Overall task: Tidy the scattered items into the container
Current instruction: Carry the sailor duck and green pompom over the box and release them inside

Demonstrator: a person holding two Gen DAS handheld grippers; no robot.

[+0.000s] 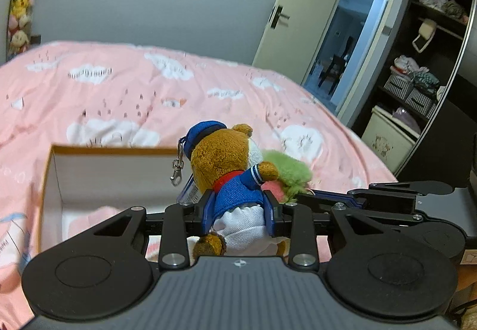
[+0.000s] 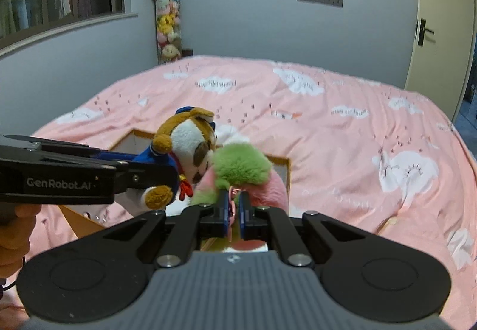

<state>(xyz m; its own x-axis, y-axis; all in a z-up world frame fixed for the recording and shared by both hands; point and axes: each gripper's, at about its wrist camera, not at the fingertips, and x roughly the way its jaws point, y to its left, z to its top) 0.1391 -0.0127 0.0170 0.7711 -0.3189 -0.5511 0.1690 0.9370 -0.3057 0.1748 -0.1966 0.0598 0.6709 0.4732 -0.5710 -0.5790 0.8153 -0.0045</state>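
My left gripper is shut on a brown plush dog in a blue sailor jacket and cap, gripping its body; a metal clip dangles from its cap. From the right wrist view the same dog hangs in the left gripper, above an open cardboard box. My right gripper is shut on a thin pink loop of a green and pink fluffy toy, which touches the dog. In the left wrist view the box lies just left of the dog, white inside, with something pink in it.
The box rests on a bed with a pink cloud-print cover. An open door and dark shelves with bins stand to the right. A tall net of plush toys hangs in the far corner. A person's hand holds the left gripper.
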